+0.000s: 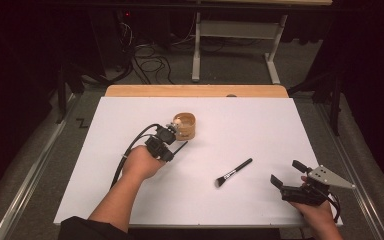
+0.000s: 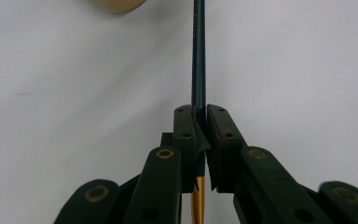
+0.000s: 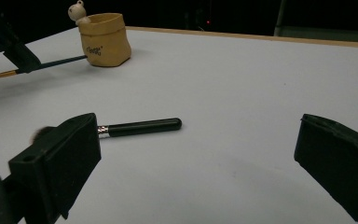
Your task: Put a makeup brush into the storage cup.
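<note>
Right gripper (image 1: 286,173): jaws wide, empty, near black brush (image 1: 233,172). Left gripper (image 2: 202,122): clamped on slim dark pencil (image 2: 198,56), just beside tan pot (image 1: 184,126).

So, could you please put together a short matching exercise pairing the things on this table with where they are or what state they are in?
Things:
1. thin brush
2. makeup brush
3. tan pot
4. right gripper

Places or states:
A. stands upright towards the far side of the white table, with a small white bear figure at its rim
B. jaws wide apart, with nothing between them
C. clamped in the shut left gripper
D. lies flat on the table between the two hands

Pairs: 1-C, 2-D, 3-A, 4-B
</note>
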